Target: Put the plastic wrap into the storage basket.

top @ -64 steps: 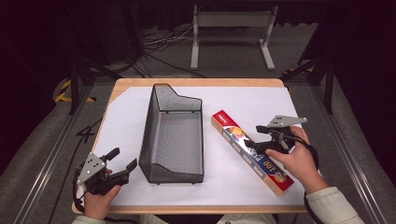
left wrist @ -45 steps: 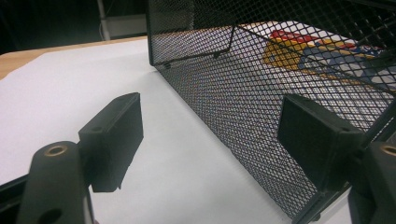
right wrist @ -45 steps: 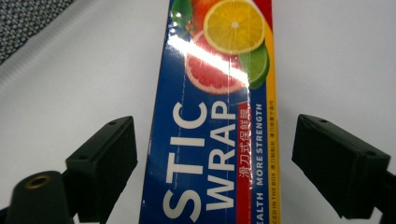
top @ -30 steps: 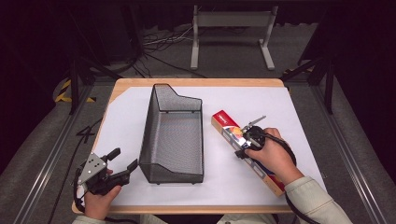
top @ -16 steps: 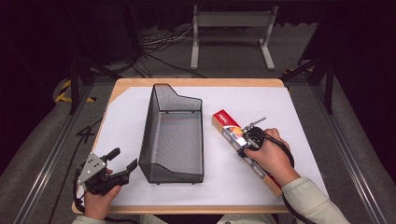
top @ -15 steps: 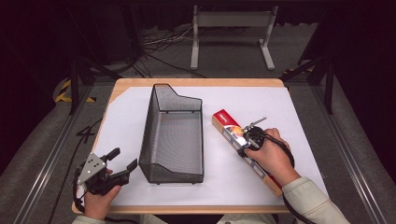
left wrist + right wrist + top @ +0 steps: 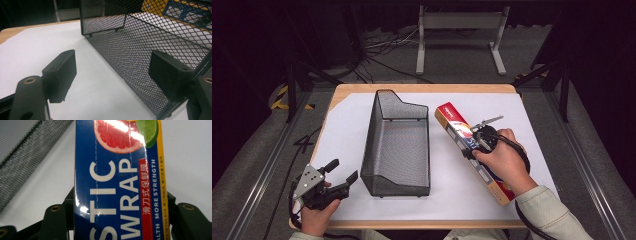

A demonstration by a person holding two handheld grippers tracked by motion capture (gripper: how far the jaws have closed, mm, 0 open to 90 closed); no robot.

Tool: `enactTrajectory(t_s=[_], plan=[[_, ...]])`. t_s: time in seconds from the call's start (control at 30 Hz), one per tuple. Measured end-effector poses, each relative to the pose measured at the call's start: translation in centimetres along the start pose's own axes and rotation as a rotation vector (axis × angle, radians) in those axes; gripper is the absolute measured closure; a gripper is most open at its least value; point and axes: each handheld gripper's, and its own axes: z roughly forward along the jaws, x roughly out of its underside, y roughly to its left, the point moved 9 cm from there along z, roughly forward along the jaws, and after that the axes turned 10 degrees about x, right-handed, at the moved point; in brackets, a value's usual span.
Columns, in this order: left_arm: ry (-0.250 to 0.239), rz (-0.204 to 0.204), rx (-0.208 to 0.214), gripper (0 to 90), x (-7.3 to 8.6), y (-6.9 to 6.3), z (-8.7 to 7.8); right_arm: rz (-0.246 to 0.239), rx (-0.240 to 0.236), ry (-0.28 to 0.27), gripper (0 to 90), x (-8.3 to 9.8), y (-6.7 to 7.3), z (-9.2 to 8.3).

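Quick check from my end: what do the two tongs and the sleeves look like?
Both tongs, left and right, are black with flat rectangular pads and brass-coloured rivets. Each carries a grey three-cornered plate and trails a black cable. The right forearm wears a pale cream sleeve.

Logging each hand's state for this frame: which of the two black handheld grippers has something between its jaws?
The right gripper: its jaws clamp the long blue plastic-wrap box. The left gripper stands open, with nothing between its jaws, beside the black wire-mesh basket.

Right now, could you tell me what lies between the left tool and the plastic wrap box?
The black mesh basket stands between the left tool and the plastic wrap box, seen in the high view.
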Motion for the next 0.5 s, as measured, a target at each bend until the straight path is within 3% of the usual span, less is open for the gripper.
enactTrajectory(t_s=[0.13,0.5], plan=[[0.001,0.003,0.002,23.2,0.0,-0.1,0.1,0.022,-0.038,0.0,40.2,-1.2,1.6,-0.8],[-0.008,0.0,0.006,23.3,-0.2,0.0,0.2,0.01,-0.052,-0.02,40.1,-4.2,5.0,-2.5]])
